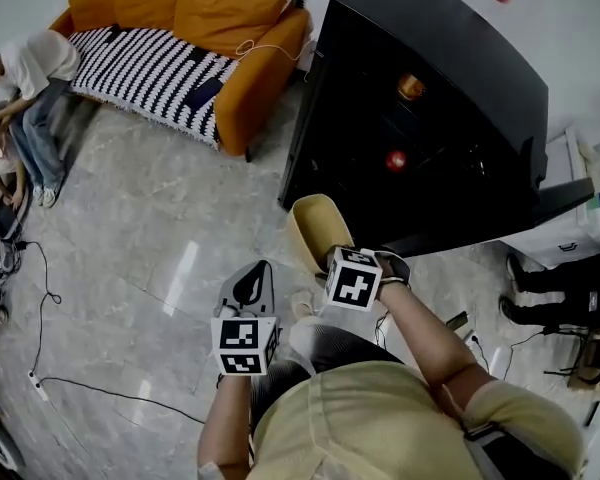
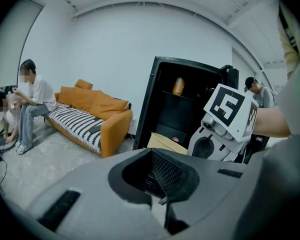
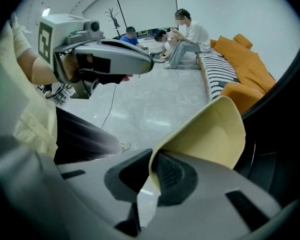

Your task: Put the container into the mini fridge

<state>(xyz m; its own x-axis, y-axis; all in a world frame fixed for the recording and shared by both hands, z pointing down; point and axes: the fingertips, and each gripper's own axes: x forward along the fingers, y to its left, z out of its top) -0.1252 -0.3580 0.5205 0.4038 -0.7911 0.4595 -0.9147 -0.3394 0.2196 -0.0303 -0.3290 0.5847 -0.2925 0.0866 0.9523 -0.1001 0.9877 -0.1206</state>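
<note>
The beige, bowl-like container (image 1: 313, 230) hangs in front of the open black mini fridge (image 1: 430, 58), low by its bottom edge. My right gripper (image 1: 332, 258) is shut on the container's rim (image 3: 210, 134), with the wall pinched between its pads. An orange can (image 1: 410, 86) and a red item (image 1: 395, 160) sit on shelves inside the fridge. My left gripper (image 1: 252, 276) hovers to the left of the container, shut, with nothing between its jaws (image 2: 160, 181). The left gripper view shows the fridge (image 2: 182, 101) ahead, with the container (image 2: 165, 141) low in front of it.
An orange sofa (image 1: 195, 8) with a striped blanket stands at the back left, and people (image 1: 25, 78) sit beside it. Cables (image 1: 40, 298) trail over the grey floor at the left. A white cabinet (image 1: 580, 218) and a person's feet (image 1: 530, 278) are right of the fridge.
</note>
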